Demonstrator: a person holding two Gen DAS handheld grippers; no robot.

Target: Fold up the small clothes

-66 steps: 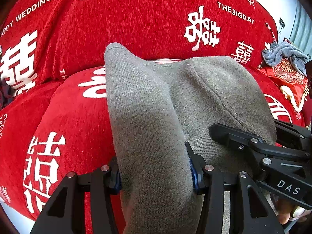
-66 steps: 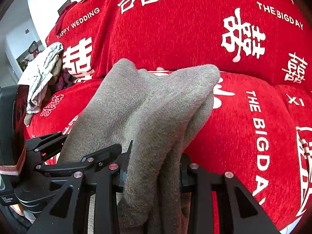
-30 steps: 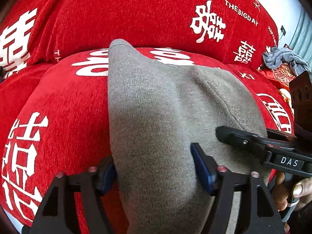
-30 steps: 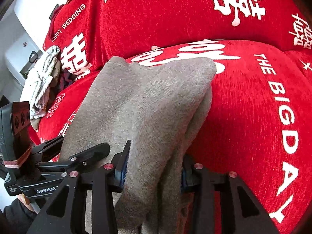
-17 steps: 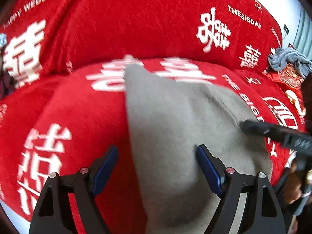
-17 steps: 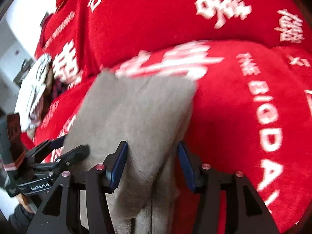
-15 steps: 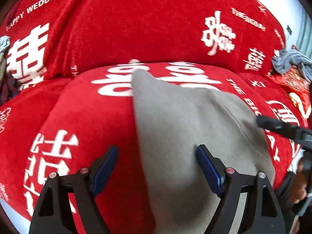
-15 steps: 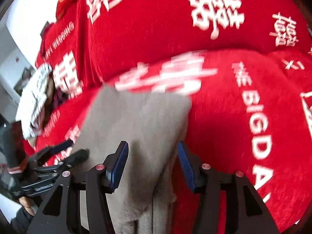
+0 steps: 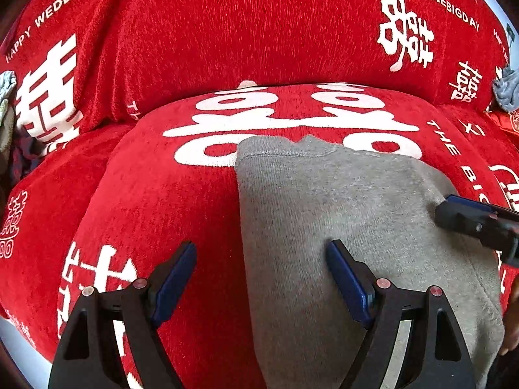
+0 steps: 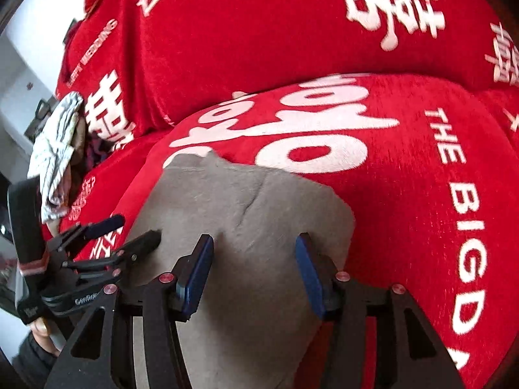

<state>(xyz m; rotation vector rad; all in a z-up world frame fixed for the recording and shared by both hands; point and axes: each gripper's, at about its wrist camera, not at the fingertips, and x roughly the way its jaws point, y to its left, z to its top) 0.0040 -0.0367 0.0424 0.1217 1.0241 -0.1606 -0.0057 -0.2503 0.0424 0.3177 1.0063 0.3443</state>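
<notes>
One grey knitted garment (image 9: pixel 340 214) lies flat on a red sofa cushion (image 9: pixel 168 201), hem edge toward the backrest. Left claw (image 9: pixel 261 275) released, blue pads spread wide; left edge of the cloth sits between them, right pad over the fabric, left pad over bare cushion. Right claw (image 10: pixel 254 270) also released, both pads spread above the garment's right part, nothing gripped. Cushion cover printed with white characters and "THE BIG DAY". Striped pale cloth (image 10: pixel 55 149) heaped at far left; grey-blue rag (image 9: pixel 506 89) far right.
</notes>
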